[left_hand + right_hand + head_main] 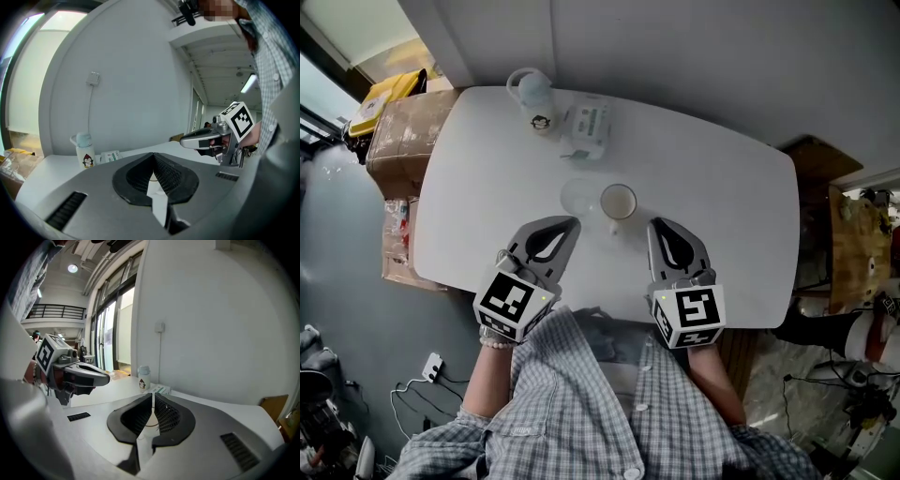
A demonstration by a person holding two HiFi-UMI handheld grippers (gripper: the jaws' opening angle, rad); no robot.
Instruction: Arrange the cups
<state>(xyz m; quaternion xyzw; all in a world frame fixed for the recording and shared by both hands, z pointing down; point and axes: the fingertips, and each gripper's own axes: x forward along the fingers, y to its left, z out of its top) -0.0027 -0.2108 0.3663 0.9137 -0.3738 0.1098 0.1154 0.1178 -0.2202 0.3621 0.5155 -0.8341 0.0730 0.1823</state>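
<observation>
Head view. White worktop [722,187] with rounded corners, set against a pale wall [675,56]. Near its middle, a cup [619,202] with a tan inside, upright. Just to its left a clear cup [578,197], faint against the white. Low over the near edge, left gripper [570,223] and right gripper [655,225], tips aimed toward the two cups and short of both. At the far edge a penguin bottle [534,98] with a tissue pack [589,127] just beside it, well apart from the cups. Off the worktop's left end a cardboard box [403,141], a yellow thing [389,94] at its far side.

Left gripper view. Fingers together and empty, only a thin pale slit between them. Beyond at left the penguin bottle and tissue pack, at right the right gripper, higher up a wall switch [93,78].

Right gripper view. Fingers together, gripping nothing. Behind the narrow gap, a sliver of tan rim, likely the cup. Off at left the left gripper.
</observation>
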